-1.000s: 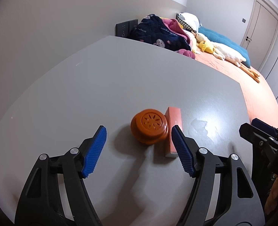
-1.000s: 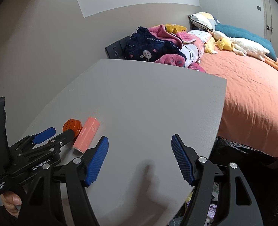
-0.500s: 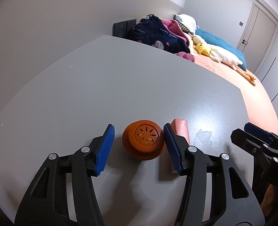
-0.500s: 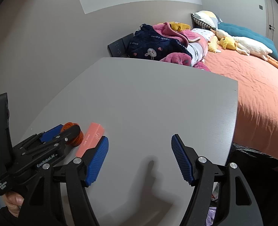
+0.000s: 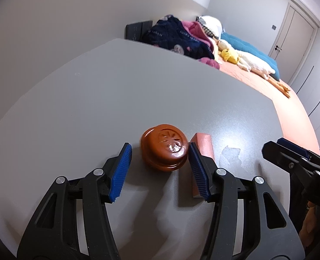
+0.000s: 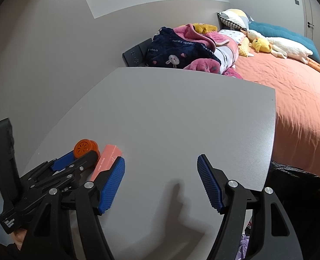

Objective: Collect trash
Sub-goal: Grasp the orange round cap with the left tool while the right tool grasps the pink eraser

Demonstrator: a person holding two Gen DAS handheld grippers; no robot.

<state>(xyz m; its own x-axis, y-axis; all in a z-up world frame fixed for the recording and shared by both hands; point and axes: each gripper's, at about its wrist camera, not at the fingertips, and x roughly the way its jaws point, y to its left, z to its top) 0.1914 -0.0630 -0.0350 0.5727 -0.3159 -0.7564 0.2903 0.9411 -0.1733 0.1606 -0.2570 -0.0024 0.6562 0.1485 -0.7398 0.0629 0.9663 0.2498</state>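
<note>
An orange round lid (image 5: 163, 149) lies on the grey table (image 5: 138, 86), and a pink box (image 5: 203, 145) sits right beside it. My left gripper (image 5: 158, 147) straddles the lid. Its right pad (image 5: 195, 169) is at the lid's edge, wedged between lid and box, while a narrow gap shows beside the left pad (image 5: 121, 171). From the right wrist view, the lid (image 6: 84, 148) sits between the left gripper's fingertips (image 6: 73, 162), with the pink box (image 6: 108, 160) beside them. My right gripper (image 6: 161, 158) hangs open over bare tabletop with nothing between its pads.
A black bag (image 6: 294, 173) hangs below the table's right edge, with scraps showing inside it. Beyond the table lies a bed with an orange sheet (image 6: 289, 91), a heap of clothes (image 6: 181, 49) and plush toys. A grey wall runs along the left.
My left gripper has moved forward onto the orange lid and its jaws have narrowed around it. The right gripper has hardly shifted and stays as wide as before.
</note>
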